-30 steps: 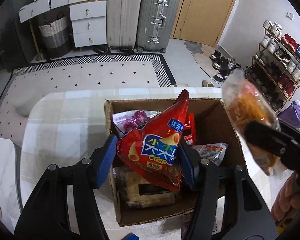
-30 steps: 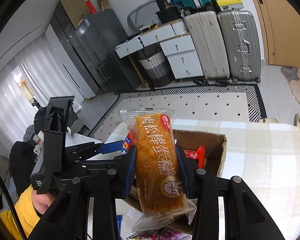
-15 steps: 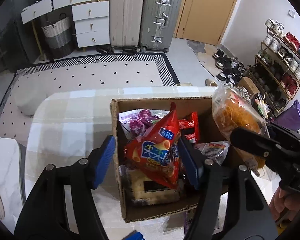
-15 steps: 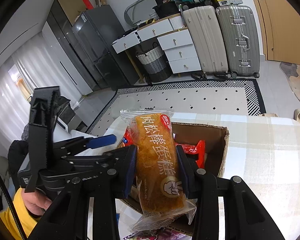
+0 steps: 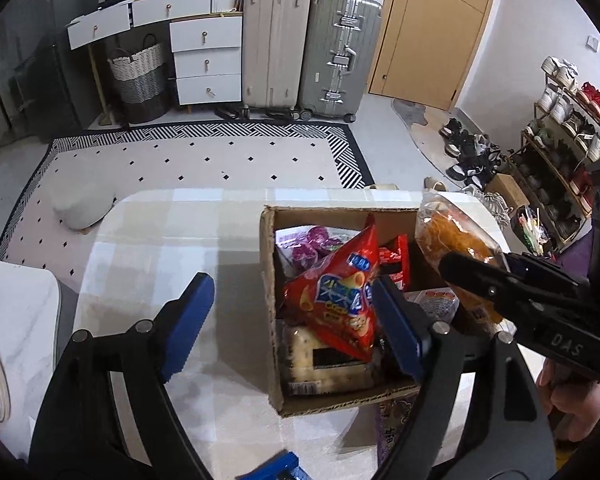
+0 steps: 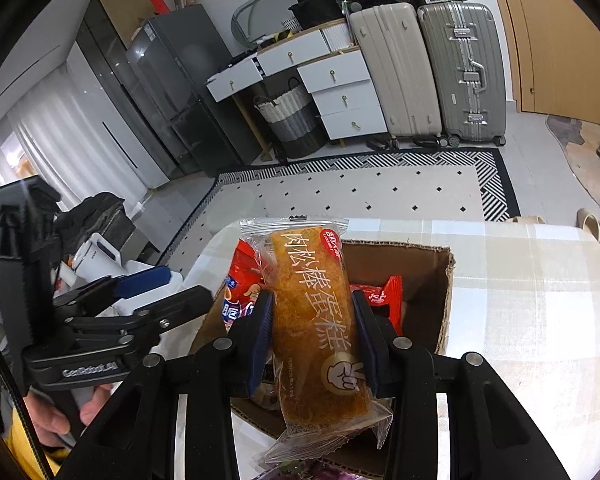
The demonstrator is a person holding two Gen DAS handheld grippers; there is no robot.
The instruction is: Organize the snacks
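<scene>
- Looking along the left wrist view, the left gripper [image 5: 290, 322] is seen with its blue pads spread wide and nothing between them that is gripped; one pad hangs over the checked tablecloth [image 5: 160, 256], the other over the open cardboard box [image 5: 266, 300].
- A red chip bag [image 5: 336, 300] is seen propped upright inside the box, leaning on other packets and just beside the pad over the box; whether it is touched by that pad cannot be told.
- Under the chip bag a pale wrapped snack with a dark label [image 5: 324, 356] is laid flat, and a purple-printed packet [image 5: 308, 244] and small red packets [image 5: 394, 258] are lodged toward the far wall of the box.
- At the right edge of this view the right gripper [image 5: 472, 276] is shown pinching a clear-wrapped meat floss cake [image 5: 452, 240] above the box's right side.
- In the right wrist view, the right gripper [image 6: 312, 340] is shown pressed onto the meat floss cake [image 6: 314, 332], which is held upright between the pads, its lower seal hanging below them.
- The cake is held over the near part of the cardboard box [image 6: 440, 292], with the red chip bag [image 6: 238, 280] behind it to the left and a small red packet [image 6: 384, 300] to the right.
- The left gripper [image 6: 162, 292] is seen at the left, spread apart beside the box.
</scene>
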